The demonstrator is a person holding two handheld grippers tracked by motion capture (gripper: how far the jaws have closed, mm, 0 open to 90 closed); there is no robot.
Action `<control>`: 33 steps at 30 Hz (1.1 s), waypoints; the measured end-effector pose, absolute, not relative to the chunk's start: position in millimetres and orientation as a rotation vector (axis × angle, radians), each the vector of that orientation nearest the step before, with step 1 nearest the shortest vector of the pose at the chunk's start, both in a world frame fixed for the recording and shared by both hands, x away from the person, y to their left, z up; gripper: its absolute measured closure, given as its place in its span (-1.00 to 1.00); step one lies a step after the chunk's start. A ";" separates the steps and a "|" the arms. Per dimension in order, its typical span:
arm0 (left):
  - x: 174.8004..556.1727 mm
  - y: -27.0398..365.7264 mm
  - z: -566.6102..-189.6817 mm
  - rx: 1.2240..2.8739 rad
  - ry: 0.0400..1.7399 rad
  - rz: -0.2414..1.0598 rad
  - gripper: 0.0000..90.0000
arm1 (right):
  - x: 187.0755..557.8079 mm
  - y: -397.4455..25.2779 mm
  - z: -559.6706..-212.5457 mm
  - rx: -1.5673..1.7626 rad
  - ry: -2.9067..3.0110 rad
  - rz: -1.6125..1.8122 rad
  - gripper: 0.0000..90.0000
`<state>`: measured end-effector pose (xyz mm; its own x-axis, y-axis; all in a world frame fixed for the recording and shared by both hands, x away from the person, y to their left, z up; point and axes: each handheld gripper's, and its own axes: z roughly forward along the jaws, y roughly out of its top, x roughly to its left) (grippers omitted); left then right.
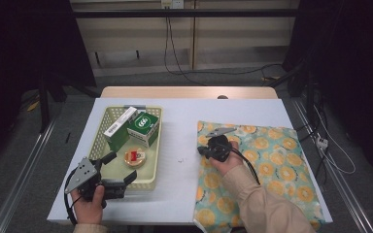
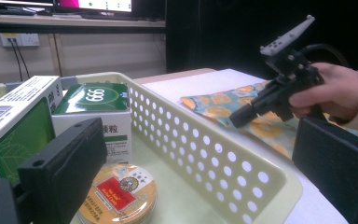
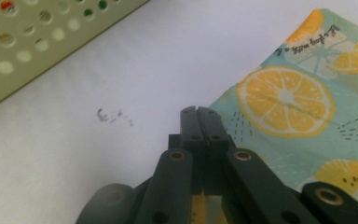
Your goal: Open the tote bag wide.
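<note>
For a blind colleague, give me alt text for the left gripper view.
The left claw, open, straddles the near wall of a perforated basket holding a round tin and two green-and-white boxes. Beyond, a hand holds the right claw over an orange-print cloth.

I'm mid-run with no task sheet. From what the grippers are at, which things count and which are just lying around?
Likely in play:
- left gripper, open at the basket
- round tin
- right gripper, shut by the orange-print cloth

Probably idle:
- 666 box
- white-and-green box
- pen marks
</note>
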<state>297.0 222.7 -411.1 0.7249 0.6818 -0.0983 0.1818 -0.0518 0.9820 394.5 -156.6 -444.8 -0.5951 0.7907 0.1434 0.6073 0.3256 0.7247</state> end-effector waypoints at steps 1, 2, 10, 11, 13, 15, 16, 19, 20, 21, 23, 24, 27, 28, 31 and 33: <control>297.4 222.6 -411.0 1.607 0.710 0.471 -0.94 | 398.2 -158.0 -443.0 1.266 2.348 1.141 1.00; 297.3 221.3 -411.1 1.600 0.715 0.467 -0.94 | 402.2 -159.1 -441.3 1.275 2.334 1.155 1.00; 297.3 220.4 -410.4 1.597 0.713 0.462 -0.94 | 439.3 -151.8 -425.6 1.291 2.268 1.235 1.00; 297.0 220.2 -410.1 1.596 0.714 0.461 -0.94 | 444.6 -149.5 -424.4 1.290 2.263 1.230 1.00; 296.8 220.3 -409.9 1.597 0.714 0.461 -0.94 | 455.5 -145.8 -422.8 1.295 2.244 1.252 1.00; 296.5 220.8 -409.8 1.594 0.716 0.463 -0.94 | 465.5 -141.6 -422.4 1.309 2.227 1.274 1.00; 297.0 221.3 -409.7 1.597 0.709 0.465 -0.94 | 469.9 -139.2 -422.5 1.313 2.231 1.278 1.00; 296.8 223.4 -409.7 1.596 0.712 0.467 -0.94 | 477.7 -132.8 -423.4 1.307 2.239 1.259 1.00; 296.4 223.6 -409.8 1.589 0.722 0.461 -0.94 | 481.4 -129.7 -423.5 1.304 2.238 1.262 1.00; 296.6 223.9 -409.9 1.585 0.727 0.462 -0.94 | 489.0 -124.1 -421.3 1.293 2.222 1.267 1.00; 297.4 225.0 -409.9 1.584 0.729 0.463 -0.94 | 493.0 -121.6 -419.8 1.289 2.216 1.279 1.00; 297.7 225.1 -409.9 1.585 0.731 0.462 -0.94 | 497.1 -120.2 -418.7 1.281 2.212 1.292 1.00; 298.7 225.6 -410.0 1.586 0.732 0.464 -0.94 | 506.7 -119.9 -419.1 1.301 2.205 1.289 0.30; 298.8 225.2 -410.1 1.585 0.736 0.460 -0.94 | 505.2 -120.9 -418.3 1.285 2.217 1.244 0.26; 299.6 223.4 -410.9 1.590 0.735 0.454 -0.94 | 500.3 -125.7 -416.9 1.254 2.249 1.250 0.08; 299.2 222.3 -410.9 1.593 0.735 0.449 -0.94 | 486.8 -136.6 -412.8 1.240 2.284 1.253 -0.13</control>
<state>299.2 222.3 -410.9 0.7200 0.6828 -0.1240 0.2010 -0.0341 0.9790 486.8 -136.6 -412.8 -0.6039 0.7796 0.1660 0.5589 0.2657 0.7855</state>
